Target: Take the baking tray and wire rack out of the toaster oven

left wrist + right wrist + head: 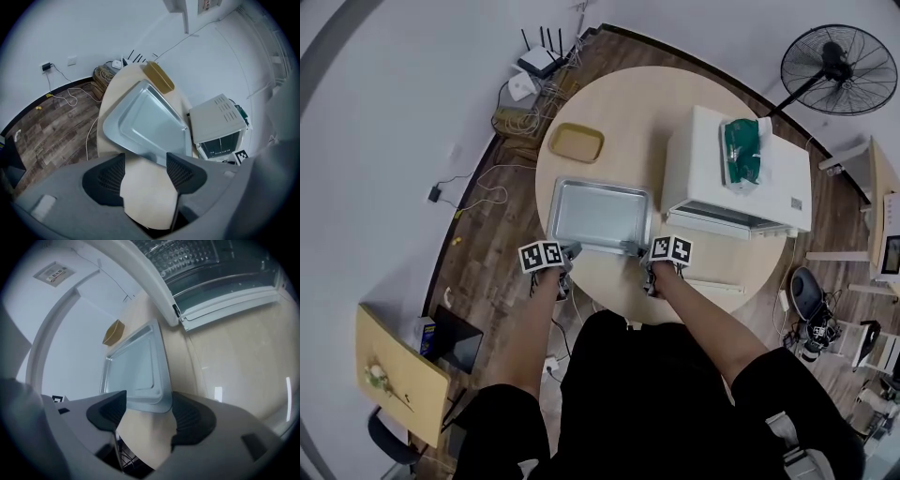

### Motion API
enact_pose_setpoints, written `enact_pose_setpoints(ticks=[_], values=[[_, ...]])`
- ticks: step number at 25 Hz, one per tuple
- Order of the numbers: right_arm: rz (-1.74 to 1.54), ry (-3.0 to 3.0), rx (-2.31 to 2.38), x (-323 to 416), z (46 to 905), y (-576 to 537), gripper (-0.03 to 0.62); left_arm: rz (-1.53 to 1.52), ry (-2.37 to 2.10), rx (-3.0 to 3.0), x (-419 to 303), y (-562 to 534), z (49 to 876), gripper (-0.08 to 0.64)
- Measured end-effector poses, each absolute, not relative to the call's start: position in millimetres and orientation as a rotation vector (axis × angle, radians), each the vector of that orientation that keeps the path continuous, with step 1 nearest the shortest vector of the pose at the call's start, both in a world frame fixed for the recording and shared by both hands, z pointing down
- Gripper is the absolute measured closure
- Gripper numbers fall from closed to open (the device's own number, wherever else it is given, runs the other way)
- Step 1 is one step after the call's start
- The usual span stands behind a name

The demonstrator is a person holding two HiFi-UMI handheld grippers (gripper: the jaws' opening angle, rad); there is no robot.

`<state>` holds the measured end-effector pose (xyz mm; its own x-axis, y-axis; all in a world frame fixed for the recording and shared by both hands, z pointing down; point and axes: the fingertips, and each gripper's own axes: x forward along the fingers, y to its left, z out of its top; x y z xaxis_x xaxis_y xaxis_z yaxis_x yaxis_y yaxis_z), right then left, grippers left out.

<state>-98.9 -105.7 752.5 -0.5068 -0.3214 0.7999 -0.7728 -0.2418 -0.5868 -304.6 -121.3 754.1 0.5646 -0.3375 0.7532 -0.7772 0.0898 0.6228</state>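
The silver baking tray (598,214) lies flat on the round wooden table (628,112), left of the white toaster oven (736,169). My left gripper (570,253) is at the tray's near left corner and my right gripper (639,251) at its near right corner. In the left gripper view the left gripper (145,161) is open, with the tray's (145,126) edge just beyond the pads. The right gripper (149,404) is open too, the tray's (133,371) corner lying between its tips untouched. The wire rack (187,258) shows inside the oven above its lowered door (225,296).
A yellow dish (576,142) sits at the table's far side. A green item (742,150) lies on top of the oven. A fan (839,67) stands to the right, and a router (542,61) and cables lie on the floor beyond the table.
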Motion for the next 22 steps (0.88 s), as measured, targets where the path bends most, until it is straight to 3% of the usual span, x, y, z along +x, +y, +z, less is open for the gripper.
enact_pose_setpoints(ticks=[11, 22], values=[[1.762, -1.783, 1.33, -83.8, 731.1, -101.3, 0.304, 0.312, -1.019, 1.531, -297.5, -104.2, 734.8, 0.296], [1.744, -2.103, 1.458, -74.0, 654.5, -82.2, 0.305, -0.123, -1.021, 1.642, -276.6, -90.8, 646.7, 0.298]])
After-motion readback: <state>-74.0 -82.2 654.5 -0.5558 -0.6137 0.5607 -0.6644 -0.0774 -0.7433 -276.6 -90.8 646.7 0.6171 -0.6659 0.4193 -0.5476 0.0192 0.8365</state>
